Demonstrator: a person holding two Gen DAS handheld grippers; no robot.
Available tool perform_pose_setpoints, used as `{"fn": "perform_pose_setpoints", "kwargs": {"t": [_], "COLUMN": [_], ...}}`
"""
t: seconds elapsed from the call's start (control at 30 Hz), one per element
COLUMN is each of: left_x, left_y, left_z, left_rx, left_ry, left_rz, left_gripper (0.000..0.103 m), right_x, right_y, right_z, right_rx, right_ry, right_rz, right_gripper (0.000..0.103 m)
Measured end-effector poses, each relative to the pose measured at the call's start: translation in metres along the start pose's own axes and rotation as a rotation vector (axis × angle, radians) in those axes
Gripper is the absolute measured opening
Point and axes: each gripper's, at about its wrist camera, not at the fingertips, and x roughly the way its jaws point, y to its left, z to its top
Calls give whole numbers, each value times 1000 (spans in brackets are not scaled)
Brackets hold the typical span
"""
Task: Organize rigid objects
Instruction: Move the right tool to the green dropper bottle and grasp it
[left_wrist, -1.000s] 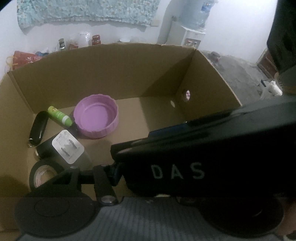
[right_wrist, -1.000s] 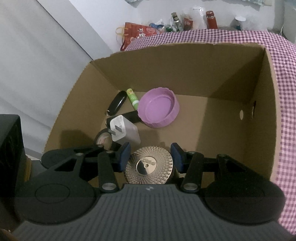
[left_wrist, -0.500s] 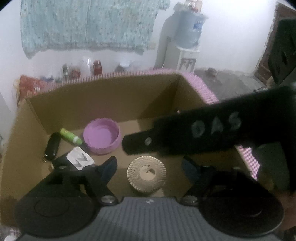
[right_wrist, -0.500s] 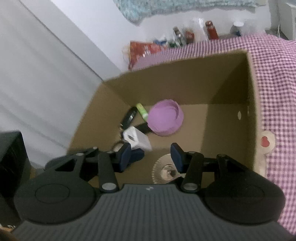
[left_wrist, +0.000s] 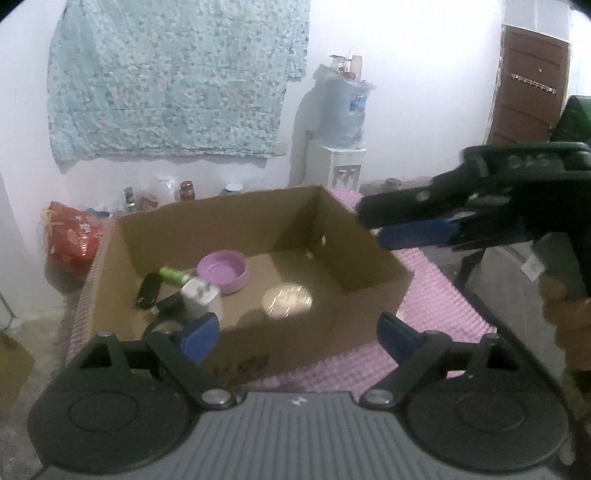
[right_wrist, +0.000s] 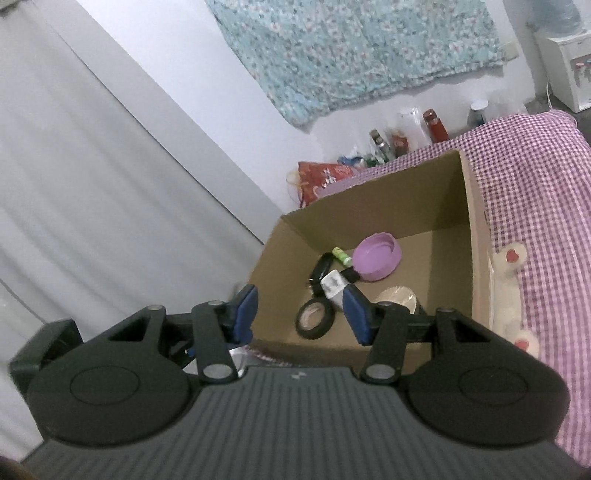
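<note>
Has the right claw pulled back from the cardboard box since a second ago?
Yes. The right claw was down inside the cardboard box over the ribbed disc; now it's outside the near wall, empty.

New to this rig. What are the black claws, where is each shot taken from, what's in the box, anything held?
No robot: a person carries a handheld two-finger claw in each hand, each with a fisheye camera looking along its fingers. The left view shows the left claw, just opened wide and empty, plus the right claw from the side. The right view shows the right claw, open and empty. On a checked cloth sits a cardboard box holding a purple lid, a round metallic disc, a white charger, a tape roll, a green tube and a black fob.
</note>
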Motion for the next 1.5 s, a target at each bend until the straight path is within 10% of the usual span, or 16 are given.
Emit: {"fn": "perform_pose_setpoints", "kwargs": {"t": [0.6,0.8,1.5], "left_x": [0,14,34], "left_y": [33,41,47], "left_z": [-83,-93,-103], "left_rx": [-1,-4,-2], "left_ry": [6,-6,-5], "left_rz": [179,204,196], "left_gripper": [92,69,52], "right_x": [82,122,173], "right_y": [43,75,83], "right_z": [-95,-98,-102], "right_rx": [-26,-214,-383], "right_ry": [153,165,219], "right_rz": [-52,-119,-119], "right_gripper": [52,52,19]}}
